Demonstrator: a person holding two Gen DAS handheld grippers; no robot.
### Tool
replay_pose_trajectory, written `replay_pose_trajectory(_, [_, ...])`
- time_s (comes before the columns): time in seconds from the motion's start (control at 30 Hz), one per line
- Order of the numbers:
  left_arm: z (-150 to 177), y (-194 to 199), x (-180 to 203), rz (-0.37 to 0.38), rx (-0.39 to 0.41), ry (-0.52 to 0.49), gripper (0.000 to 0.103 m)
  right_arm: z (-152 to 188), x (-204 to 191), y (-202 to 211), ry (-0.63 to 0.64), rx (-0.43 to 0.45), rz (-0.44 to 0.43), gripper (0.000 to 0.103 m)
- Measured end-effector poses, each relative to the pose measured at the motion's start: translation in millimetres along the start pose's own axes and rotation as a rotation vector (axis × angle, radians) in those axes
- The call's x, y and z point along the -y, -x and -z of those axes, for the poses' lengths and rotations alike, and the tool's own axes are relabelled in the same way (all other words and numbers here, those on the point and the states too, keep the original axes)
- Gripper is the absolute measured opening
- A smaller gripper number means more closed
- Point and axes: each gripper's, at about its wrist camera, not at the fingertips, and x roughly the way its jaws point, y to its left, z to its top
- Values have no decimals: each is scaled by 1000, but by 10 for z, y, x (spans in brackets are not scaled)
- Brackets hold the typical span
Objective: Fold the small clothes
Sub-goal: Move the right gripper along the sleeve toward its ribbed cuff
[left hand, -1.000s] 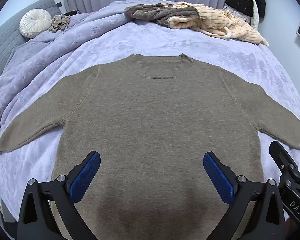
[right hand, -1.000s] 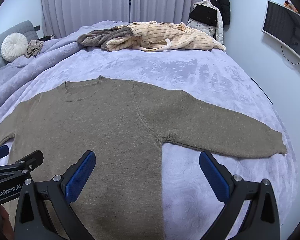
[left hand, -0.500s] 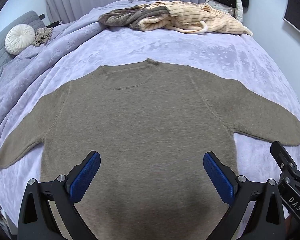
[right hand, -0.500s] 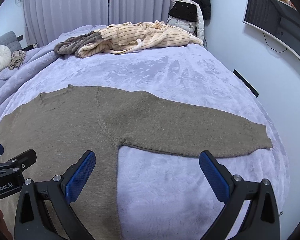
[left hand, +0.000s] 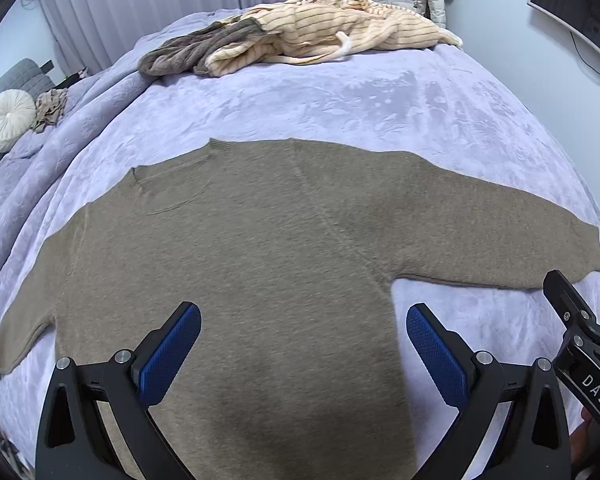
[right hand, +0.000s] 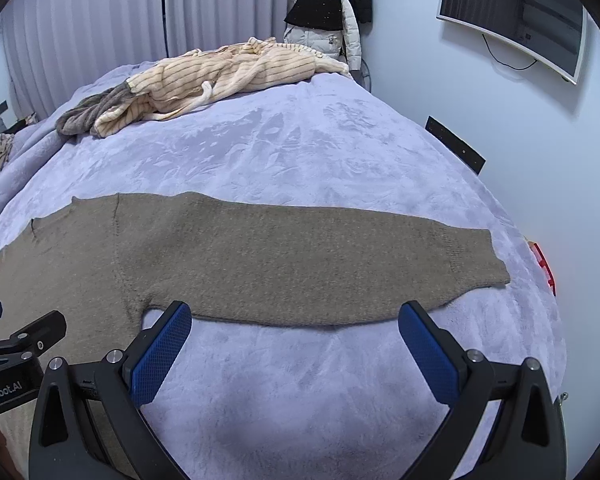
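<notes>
A taupe knit sweater (left hand: 260, 248) lies flat on the lilac bedspread (left hand: 340, 100), neckline away from me and both sleeves spread out. My left gripper (left hand: 304, 324) hovers open over the sweater's lower right side, nothing between its blue pads. In the right wrist view the sweater's right sleeve (right hand: 300, 264) stretches across the frame to its cuff at the right. My right gripper (right hand: 296, 324) hangs open just in front of that sleeve's lower edge, above bare bedspread. The right gripper (left hand: 580, 320) also shows at the right edge of the left wrist view.
A pile of cream striped and grey-brown clothes (left hand: 300, 36) lies at the far end of the bed. A round white cushion (left hand: 8, 120) sits far left. The bed's right edge (right hand: 540, 280) drops off near a wall with a monitor (right hand: 512, 12) and hanging coats (right hand: 328, 20).
Both grippers have swung to the right along the sweater. The right wrist view now centres on the right sleeve rather than the body. Both stay open.
</notes>
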Motion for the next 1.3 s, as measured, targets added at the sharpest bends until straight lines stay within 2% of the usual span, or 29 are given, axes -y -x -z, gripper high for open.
replay_pose_trajectory(0.83, [-256,-365,750,19,-40,-93,103,37,1125,-470,-147,-63,134,103])
replay_pose_trajectory(1.3, [-408,-655,988,16,-68,-105,103,6,1582,-989,-228,-146,136,103])
